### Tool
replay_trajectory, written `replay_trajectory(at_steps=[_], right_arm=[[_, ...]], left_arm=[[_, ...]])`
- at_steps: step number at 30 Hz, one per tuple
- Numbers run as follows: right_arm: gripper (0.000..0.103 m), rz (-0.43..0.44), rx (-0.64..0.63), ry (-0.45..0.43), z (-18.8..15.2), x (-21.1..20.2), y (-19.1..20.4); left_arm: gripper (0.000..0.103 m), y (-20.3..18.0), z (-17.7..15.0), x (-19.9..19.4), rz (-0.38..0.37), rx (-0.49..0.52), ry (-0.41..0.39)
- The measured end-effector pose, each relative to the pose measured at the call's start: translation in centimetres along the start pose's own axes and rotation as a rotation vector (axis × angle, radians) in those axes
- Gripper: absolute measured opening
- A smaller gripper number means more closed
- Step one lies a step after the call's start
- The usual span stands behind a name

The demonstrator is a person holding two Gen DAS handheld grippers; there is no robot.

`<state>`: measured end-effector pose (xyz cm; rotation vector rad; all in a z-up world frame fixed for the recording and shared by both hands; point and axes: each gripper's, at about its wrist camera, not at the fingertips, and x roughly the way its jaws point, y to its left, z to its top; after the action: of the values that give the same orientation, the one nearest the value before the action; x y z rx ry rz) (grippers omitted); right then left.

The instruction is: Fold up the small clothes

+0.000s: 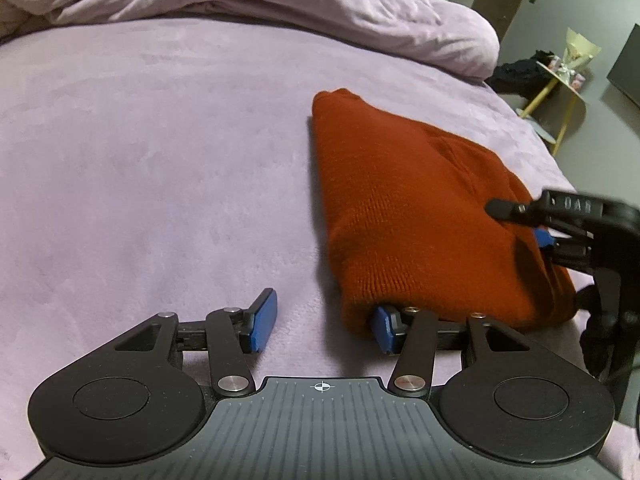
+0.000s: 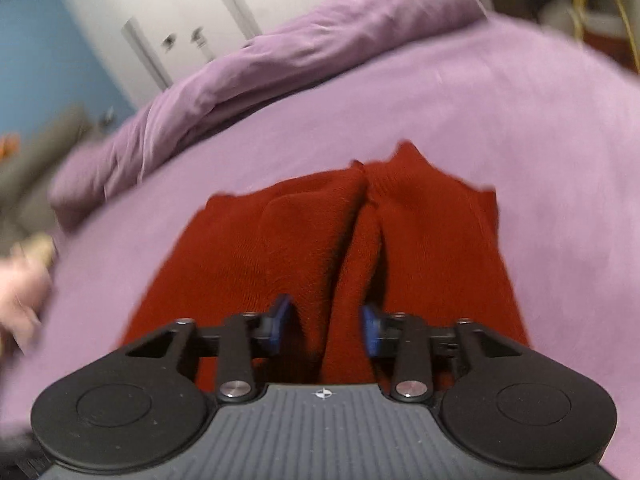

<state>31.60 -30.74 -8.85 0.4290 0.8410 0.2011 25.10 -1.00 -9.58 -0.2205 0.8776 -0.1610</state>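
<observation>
A rust-red knitted sweater (image 1: 404, 208) lies folded into a narrow bundle on the lilac bed (image 1: 160, 160). My left gripper (image 1: 324, 322) is open at the bundle's near left corner; its right finger pad touches the sweater's edge, its left pad rests over bare bedding. My right gripper (image 1: 536, 224) shows at the sweater's right side. In the right wrist view the sweater (image 2: 432, 240) lies bunched in two folds, and my right gripper (image 2: 326, 326) is open, its jaws on either side of a raised fold of the knit.
A rumpled lilac duvet (image 1: 320, 4) lies along the far side of the bed. A small yellow-legged side table (image 1: 560, 80) with small items stands on the floor beyond the bed's right edge. A hand (image 2: 20, 292) shows at the left.
</observation>
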Motion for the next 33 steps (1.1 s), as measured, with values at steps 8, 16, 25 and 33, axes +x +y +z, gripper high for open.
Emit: replay_trajectory(at_steps=[8, 16, 25, 33], right_arm=[[0.013, -0.178, -0.327, -0.063, 1.5, 0.1, 6.4], [0.012, -0.388, -0.506, -0.152, 1.6, -0.5, 5.9], [0.036, -0.421, -0.279, -0.195, 0.8, -2.7, 1.0], [0.041, -0.128, 0.209, -0.139, -5.6, -10.3, -5.0]], left_arm=[[0.056, -3.1, -0.2, -1.0, 0.105, 0.151, -0.049], [0.063, -4.9, -0.2, -0.9, 0.041, 0.154, -0.033], [0.06, -4.1, -0.1, 0.1, 0.0, 0.073, 0.037], [0.06, -5.3, -0.4, 0.1, 0.0, 0.064, 0.033]])
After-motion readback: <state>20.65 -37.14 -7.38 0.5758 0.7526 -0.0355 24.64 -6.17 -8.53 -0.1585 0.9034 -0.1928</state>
